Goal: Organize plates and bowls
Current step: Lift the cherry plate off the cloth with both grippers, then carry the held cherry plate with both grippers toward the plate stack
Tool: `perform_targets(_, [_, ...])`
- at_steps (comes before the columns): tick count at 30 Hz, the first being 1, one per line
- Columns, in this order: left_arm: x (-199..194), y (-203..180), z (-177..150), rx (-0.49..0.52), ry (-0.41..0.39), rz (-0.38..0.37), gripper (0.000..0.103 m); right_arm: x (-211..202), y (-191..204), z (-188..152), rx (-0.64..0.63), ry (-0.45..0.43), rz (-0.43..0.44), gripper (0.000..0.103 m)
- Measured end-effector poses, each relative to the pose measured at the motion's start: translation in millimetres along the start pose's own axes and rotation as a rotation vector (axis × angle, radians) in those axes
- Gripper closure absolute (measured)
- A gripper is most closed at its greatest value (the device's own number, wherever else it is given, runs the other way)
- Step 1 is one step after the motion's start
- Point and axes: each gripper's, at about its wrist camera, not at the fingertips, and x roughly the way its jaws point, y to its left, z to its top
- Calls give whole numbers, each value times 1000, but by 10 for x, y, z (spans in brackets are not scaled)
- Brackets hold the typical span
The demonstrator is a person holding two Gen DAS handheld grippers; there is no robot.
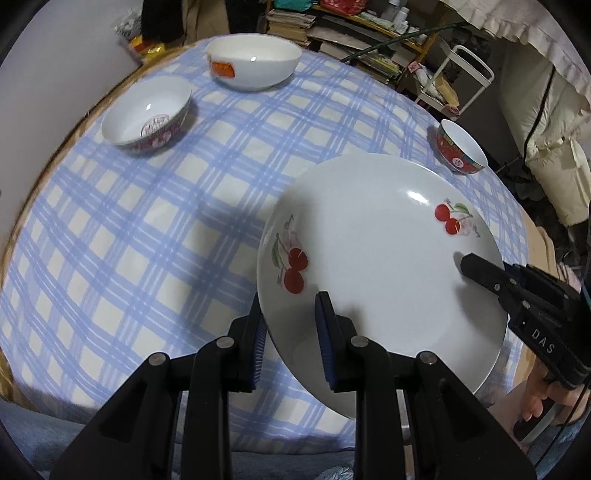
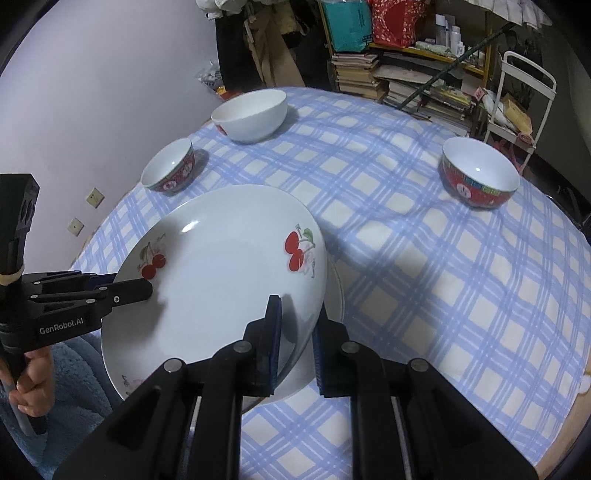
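While both the left gripper [image 1: 291,328] and right gripper [image 2: 297,334] clamp opposite rims of the plate [image 1: 369,266], held just above the desk [image 1: 147,229], keep it level; another plate possibly lies beneath.

In the right wrist view a second plate [image 2: 338,291] lies under the cherry plate [image 2: 229,280], only a thin arc of its rim showing. The plate hides the counter [image 2: 443,295] beneath it. The print on the far shelf's bottles [image 2: 448,35] is too small to read. The hand [image 1: 546,398] at the lower right of the left wrist view is cut off by the edge.
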Motion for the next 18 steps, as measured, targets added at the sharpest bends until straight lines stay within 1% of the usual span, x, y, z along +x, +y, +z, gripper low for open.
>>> perform_targets(3, [78, -24, -32, -6, 18, 4, 77, 26, 33, -19, -15, 4, -28, 86])
perform_targets(5, [68, -44, -30, -3, 12, 0, 78, 29, 29, -16, -18, 0, -46, 86])
perform_targets(9, [83, -34, -14, -9, 13, -10, 78, 75, -51, -4, 18, 14, -26, 86])
perform_targets(15, [193, 24, -7, -28, 30, 39, 78, 227, -9, -20, 10, 52, -23, 86])
perform_targets(18, [227, 43, 0, -35, 38, 37, 78, 305, -14, -24, 12, 71, -23, 86])
